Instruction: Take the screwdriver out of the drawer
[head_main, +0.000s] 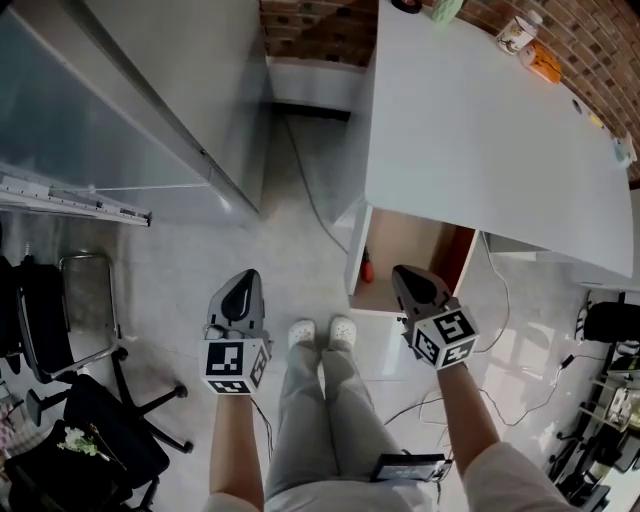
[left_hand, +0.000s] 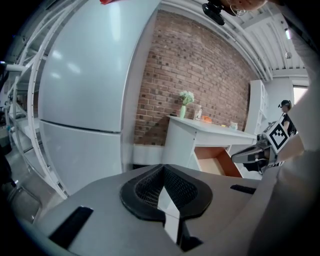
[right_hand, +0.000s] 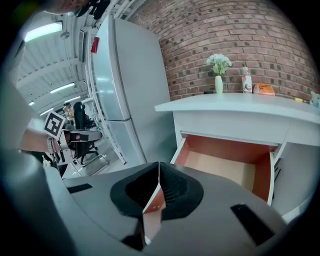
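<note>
A person stands on a pale floor (head_main: 300, 250), facing a white desk (head_main: 480, 130), with a gripper in each hand.

The drawer (head_main: 410, 262) under the desk is pulled open. It has a tan bottom and orange-brown walls. The screwdriver (head_main: 367, 268) has a red handle and lies inside the drawer, close to its left wall and toward the front. Nothing touches it.

The right gripper (head_main: 408, 280) is held in front of the person, and from above it overlaps the drawer's front edge, to the right of the screwdriver. Its own camera shows the two jaws pressed together, with nothing between them, pointing at the open drawer (right_hand: 225, 162).

The left gripper (head_main: 244, 285) is held over bare floor, well left of the drawer. Its jaws are also closed together and hold nothing. They point toward a tall white fridge (left_hand: 85, 100) and the desk beyond it.

The person's white shoes (head_main: 322, 332) stand between the two grippers. A vase (right_hand: 219, 75) of pale flowers sits on the desk against a brick wall (right_hand: 240, 45). A black chair (head_main: 90, 420) stands to the person's left.
</note>
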